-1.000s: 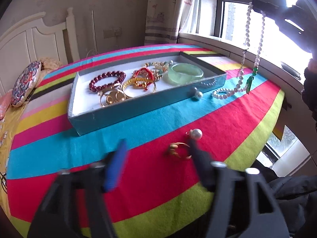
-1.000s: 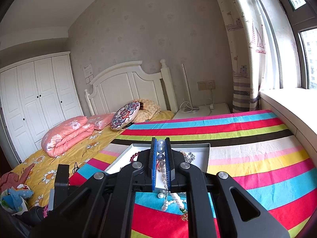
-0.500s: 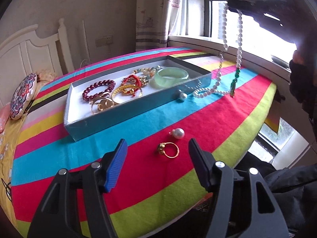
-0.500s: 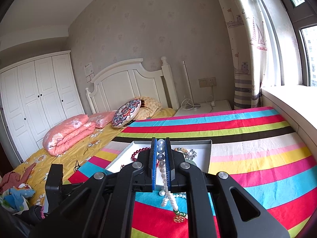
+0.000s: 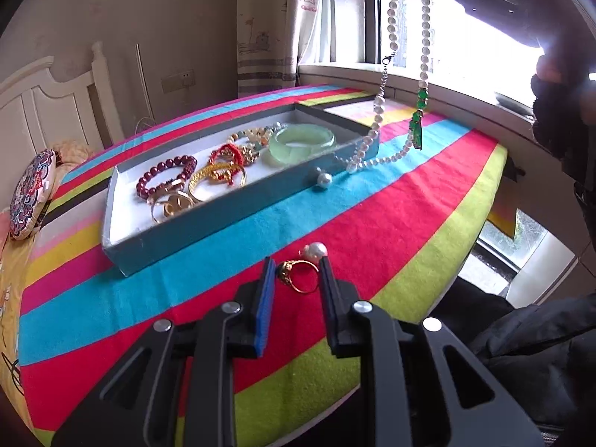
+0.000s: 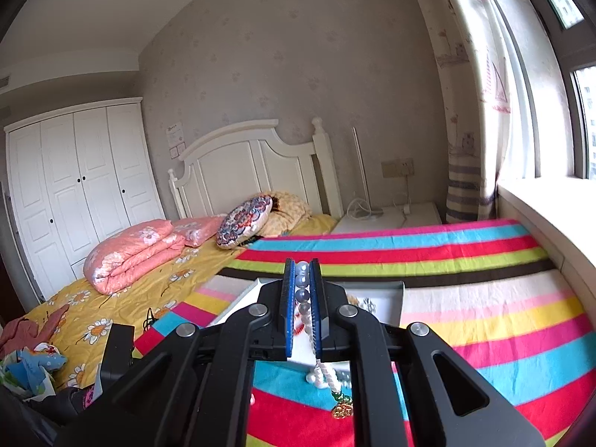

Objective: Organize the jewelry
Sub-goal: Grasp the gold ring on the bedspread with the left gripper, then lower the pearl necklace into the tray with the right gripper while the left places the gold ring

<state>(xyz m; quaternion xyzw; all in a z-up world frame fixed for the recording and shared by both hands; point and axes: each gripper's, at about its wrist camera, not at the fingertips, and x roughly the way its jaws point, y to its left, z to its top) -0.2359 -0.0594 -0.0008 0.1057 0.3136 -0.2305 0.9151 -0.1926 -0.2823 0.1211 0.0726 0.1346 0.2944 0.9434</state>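
A grey-blue tray (image 5: 208, 219) on the striped cloth holds a dark red bead bracelet (image 5: 164, 177), gold bangles (image 5: 216, 178) and a green jade bangle (image 5: 301, 141). My left gripper (image 5: 296, 272) is open, its fingers on either side of a gold ring (image 5: 300, 275) on the red stripe; a pearl earring (image 5: 316, 250) lies just beyond. My right gripper (image 6: 301, 272) is shut on a pearl necklace (image 5: 393, 56) with a green pendant (image 5: 417, 126), held high; its lower end drags on the cloth by the tray's right corner. Another pearl (image 5: 323, 179) lies against the tray's front wall.
The striped table (image 5: 372, 223) ends at a curved edge to the front right. A window sill (image 5: 447, 89) runs behind. A bed with a patterned cushion (image 6: 244, 219) and pink quilt (image 6: 134, 249) lies to the left.
My left gripper moved forward and narrowed around the gold ring. My right gripper lifted the pearl necklace higher, so more of it hangs off the cloth.
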